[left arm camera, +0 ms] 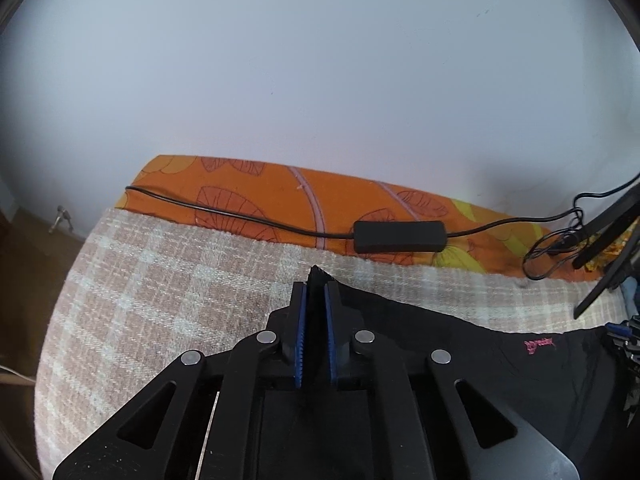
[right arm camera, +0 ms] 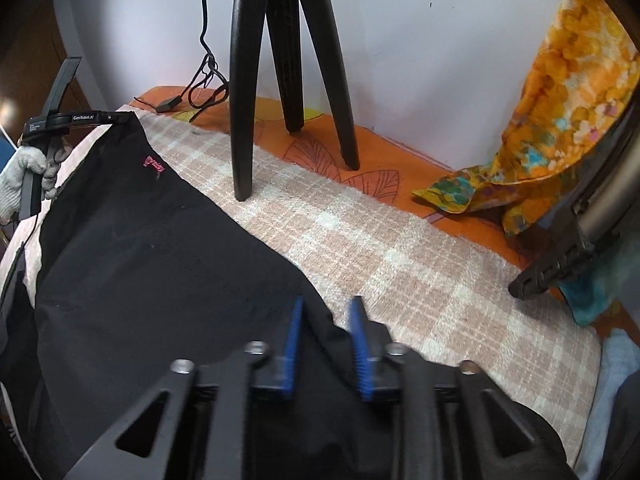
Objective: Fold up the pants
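Observation:
Black pants (right arm camera: 152, 248) with a small pink logo (right arm camera: 154, 166) lie spread on a beige checked blanket (right arm camera: 420, 264). My left gripper (left arm camera: 316, 292) is shut on a corner of the pants (left arm camera: 460, 344), which sticks up between the blue pads. It also shows in the right wrist view (right arm camera: 120, 118), held by a gloved hand at the far left. My right gripper (right arm camera: 326, 308) is open, its blue pads (right arm camera: 294, 332) straddling the near edge of the pants.
A black tripod (right arm camera: 288, 72) stands on the blanket and the orange leaf-print sheet (left arm camera: 280, 196) by the white wall. A black cable with an adapter box (left arm camera: 398, 236) lies on the sheet. A yellow floral cloth (right arm camera: 552, 120) hangs at right.

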{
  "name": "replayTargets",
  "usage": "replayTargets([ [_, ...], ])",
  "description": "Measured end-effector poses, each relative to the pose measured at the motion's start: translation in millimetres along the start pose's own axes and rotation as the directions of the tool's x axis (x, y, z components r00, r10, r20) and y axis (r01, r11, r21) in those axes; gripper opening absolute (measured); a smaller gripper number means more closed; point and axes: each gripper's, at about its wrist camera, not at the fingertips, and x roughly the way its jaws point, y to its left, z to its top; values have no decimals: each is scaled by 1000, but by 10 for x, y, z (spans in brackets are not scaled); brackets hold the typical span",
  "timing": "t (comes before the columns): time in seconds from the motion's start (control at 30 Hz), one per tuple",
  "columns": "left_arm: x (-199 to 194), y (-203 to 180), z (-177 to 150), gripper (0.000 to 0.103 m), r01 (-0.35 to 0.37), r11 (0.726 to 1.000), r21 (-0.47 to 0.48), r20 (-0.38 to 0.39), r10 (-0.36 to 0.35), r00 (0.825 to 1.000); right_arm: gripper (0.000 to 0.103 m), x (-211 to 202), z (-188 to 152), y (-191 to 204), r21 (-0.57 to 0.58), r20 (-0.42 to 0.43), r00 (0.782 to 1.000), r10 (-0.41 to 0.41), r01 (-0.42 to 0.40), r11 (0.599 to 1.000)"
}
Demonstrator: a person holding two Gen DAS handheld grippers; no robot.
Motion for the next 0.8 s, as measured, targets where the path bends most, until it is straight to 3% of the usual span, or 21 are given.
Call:
replayTargets([
  [0.1,-101,34,-12,5,20,1000,-1,17,-20,1000,9,-100,-36,49,-33,4,1000,-26,26,999],
  [0.37,-399,129,-59,2,56,998,26,61,-58,996,6,-537,-52,126,-21,100,995,-30,32,999],
  [0.57,-213,80,6,3,79,997,15,20,-79,997,6,-636,-36,157,-22,79,996,-35,37,999],
  [0.63,-116,106,68,17,112,994,-15,-2,-112,994,6,-606,-30,173,-27,73,997,-37,39,999],
  [0.67,-67,117,95,36,121,992,-29,-14,-122,992,6,-596,-35,177,-32,71,997,-40,42,999],
  [0.7,-30,113,107,62,114,993,-39,-28,-115,993,6,-577,-32,178,-36,68,997,-41,44,998],
  [0.8,111,47,133,67,85,996,-39,-64,-87,994,6,-567,-26,145,-28,65,997,-36,38,999],
])
